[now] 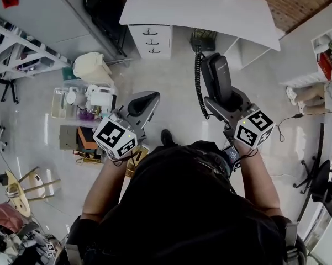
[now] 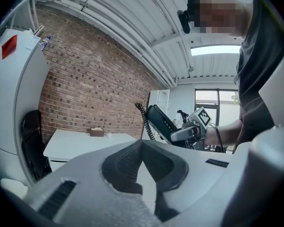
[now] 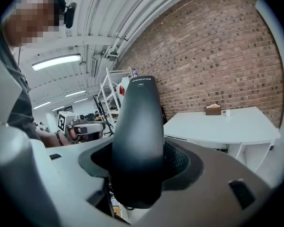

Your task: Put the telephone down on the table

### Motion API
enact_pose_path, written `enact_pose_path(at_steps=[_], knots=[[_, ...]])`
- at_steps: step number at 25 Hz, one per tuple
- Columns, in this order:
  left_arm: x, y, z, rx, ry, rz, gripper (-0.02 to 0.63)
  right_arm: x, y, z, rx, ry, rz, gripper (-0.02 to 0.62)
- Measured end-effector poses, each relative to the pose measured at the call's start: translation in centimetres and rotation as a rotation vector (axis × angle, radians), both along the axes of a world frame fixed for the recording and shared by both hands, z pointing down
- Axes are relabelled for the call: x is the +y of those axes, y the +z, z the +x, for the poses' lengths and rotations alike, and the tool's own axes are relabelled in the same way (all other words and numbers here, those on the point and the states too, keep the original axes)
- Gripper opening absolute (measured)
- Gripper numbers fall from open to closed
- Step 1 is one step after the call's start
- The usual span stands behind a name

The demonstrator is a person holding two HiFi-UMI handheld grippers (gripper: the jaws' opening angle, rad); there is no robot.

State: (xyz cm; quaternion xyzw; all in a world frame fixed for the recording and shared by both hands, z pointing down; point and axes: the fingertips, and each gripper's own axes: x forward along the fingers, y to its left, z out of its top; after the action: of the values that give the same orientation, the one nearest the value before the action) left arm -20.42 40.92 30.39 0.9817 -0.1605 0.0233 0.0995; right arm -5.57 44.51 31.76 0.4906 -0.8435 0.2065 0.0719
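A black telephone handset (image 1: 218, 79) stands upright between the jaws of my right gripper (image 1: 224, 101), which is shut on it. Its coiled cord (image 1: 198, 84) runs down to the dark phone base (image 1: 203, 39) on the floor under the white table (image 1: 171, 7). The right gripper view has the handset (image 3: 137, 136) filling the middle, with the table (image 3: 217, 126) beyond it to the right. My left gripper (image 1: 143, 102) is held level at the left, jaws shut with nothing in them. In the left gripper view the handset (image 2: 160, 122) shows off to the right.
A white drawer unit (image 1: 151, 37) stands under the table's left end. A small brown box (image 3: 212, 109) sits on the tabletop. Floor clutter lies at the left: a cream bin (image 1: 91, 65), a tray of cups (image 1: 77, 98), a shelving rack (image 1: 11, 43). Someone's leg (image 1: 306, 95) shows at right.
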Motion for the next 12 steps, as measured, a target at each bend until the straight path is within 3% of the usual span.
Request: enact_pose_path(at_steps=[12], knots=[[-2.7,0.4,0.5,0.014,-0.004,-0.009,0.008,-3.5,0.4,0.4,-0.020,0.005,0.013,0.276]])
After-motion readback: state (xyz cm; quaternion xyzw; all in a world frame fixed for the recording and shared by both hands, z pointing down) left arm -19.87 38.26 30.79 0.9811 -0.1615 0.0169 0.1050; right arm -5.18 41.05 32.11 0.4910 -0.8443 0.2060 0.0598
